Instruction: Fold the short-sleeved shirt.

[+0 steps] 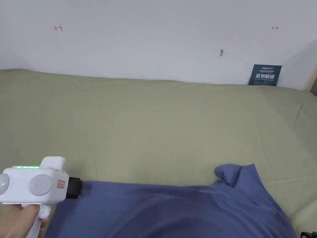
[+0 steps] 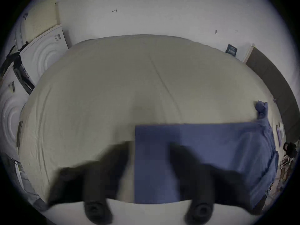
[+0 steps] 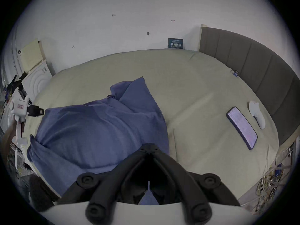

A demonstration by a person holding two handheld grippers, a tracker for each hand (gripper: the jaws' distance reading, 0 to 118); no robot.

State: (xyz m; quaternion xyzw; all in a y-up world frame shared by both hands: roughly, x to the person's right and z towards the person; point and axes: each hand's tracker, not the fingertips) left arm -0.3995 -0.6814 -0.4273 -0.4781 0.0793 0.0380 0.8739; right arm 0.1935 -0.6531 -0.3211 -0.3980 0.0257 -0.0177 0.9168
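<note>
Shirt [image 1: 173,210], blue, soft and limp, lies spread on the green bed sheet [image 1: 154,124] and will sag unless lifted by its edges, where the left gripper [image 2: 151,160] seems spread astride one edge and the right gripper [image 3: 148,149] is clenched on fabric.

Matt blue cloth shirt [image 1: 173,210] on matt olive bedsheet [image 1: 148,124]
</note>
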